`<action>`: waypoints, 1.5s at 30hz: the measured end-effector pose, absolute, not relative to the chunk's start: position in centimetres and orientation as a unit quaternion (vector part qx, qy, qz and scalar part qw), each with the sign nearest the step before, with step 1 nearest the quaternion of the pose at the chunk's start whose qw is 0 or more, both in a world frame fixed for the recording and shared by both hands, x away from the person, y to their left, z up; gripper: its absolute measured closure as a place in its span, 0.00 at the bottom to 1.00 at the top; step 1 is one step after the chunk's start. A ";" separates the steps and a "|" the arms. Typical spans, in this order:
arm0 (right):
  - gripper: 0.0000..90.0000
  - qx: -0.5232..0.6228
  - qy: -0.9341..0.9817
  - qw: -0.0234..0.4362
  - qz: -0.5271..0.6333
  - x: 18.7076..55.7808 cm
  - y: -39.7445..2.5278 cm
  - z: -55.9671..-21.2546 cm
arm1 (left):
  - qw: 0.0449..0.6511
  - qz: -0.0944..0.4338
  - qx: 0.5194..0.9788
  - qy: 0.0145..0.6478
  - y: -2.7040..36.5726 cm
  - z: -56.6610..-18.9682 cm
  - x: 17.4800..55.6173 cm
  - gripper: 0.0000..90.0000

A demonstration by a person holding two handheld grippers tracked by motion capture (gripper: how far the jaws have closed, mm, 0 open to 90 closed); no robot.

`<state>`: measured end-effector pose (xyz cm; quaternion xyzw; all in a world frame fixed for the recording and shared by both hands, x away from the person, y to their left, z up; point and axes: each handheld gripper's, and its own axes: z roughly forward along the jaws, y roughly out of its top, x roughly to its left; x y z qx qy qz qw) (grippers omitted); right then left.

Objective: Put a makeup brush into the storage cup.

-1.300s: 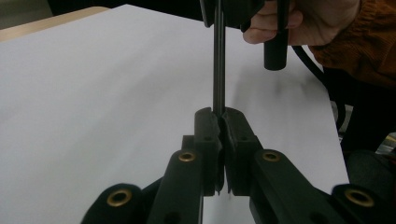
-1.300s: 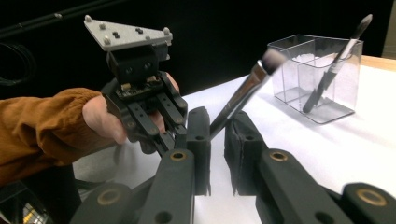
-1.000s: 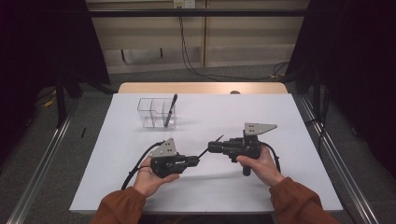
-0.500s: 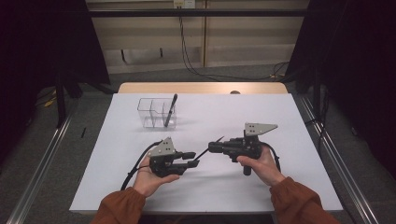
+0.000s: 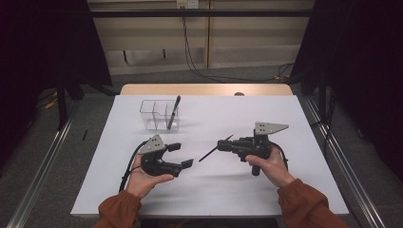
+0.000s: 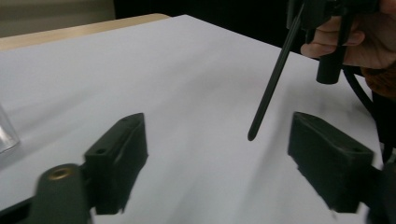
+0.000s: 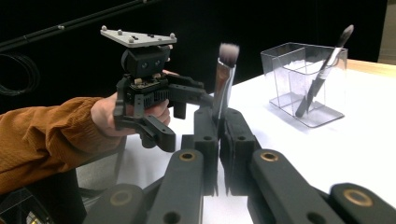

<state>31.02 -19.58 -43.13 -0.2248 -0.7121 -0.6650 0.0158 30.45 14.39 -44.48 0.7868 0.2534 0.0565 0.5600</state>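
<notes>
the work in hand looks like putting makeup brushes into the clear organiser (image 5: 159, 115), and it reads as about half done. one brush (image 5: 173, 112) already stands in the organiser, leaning, in the upper left part of the high view. the second brush (image 5: 215, 148) is not in yet: it is off the bench (image 5: 266, 190), clamped in the right gripper (image 5: 223, 145) near the middle of the frame, its thin dark handle pointing down and left toward the left gripper (image 5: 181, 155).

in the right gripper view the fingers (image 7: 205, 126) are together on the brush just below its ferrule, with the pale bristle head (image 7: 229, 52) sticking up above them. in the left gripper view the left gripper's own fingers (image 6: 119, 161) stand wide apart with nothing between them, and the handle tip hangs just above the bench, centre right of that frame.

what is left, as i judge it: carry the held brush up and left across the bench to the organiser and set it into a compartment, possibly after a hand-over to the left gripper, since its open fingers face the handle.

the organiser is see-through with dividers. the standing brush sits in its right-hand compartment in the high view; the other compartments look empty, though the clear walls make that hard to confirm.
</notes>
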 end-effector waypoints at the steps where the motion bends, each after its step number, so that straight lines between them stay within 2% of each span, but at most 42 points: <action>1: 0.96 -0.226 -0.712 0.017 -0.665 31.1 -19.6 -43.1 | 0.563 0.055 0.785 0.253 14.4 -44.5 30.4 0.16; 4: 0.96 -0.229 -0.712 0.016 -0.664 31.2 -19.9 -43.1 | 0.565 0.050 0.782 0.260 14.4 -44.4 30.5 0.08; 8: 0.96 -0.230 -0.712 0.019 -0.663 31.2 -20.1 -43.1 | 0.568 0.052 0.781 0.255 14.3 -44.4 30.4 0.03; 18: 0.96 -0.232 -0.730 0.033 -0.642 31.5 -20.3 -42.6 | 0.577 0.053 0.780 0.235 14.2 -44.0 30.1 0.02; 34: 0.96 -0.216 -0.767 0.044 -0.602 32.5 -20.0 -40.4 | 0.559 0.068 0.794 0.229 13.4 -43.6 30.1 0.03; 45: 0.96 -0.201 -0.821 0.054 -0.532 33.5 -18.7 -38.7 | 0.560 0.071 0.795 0.222 12.7 -43.6 30.1 0.03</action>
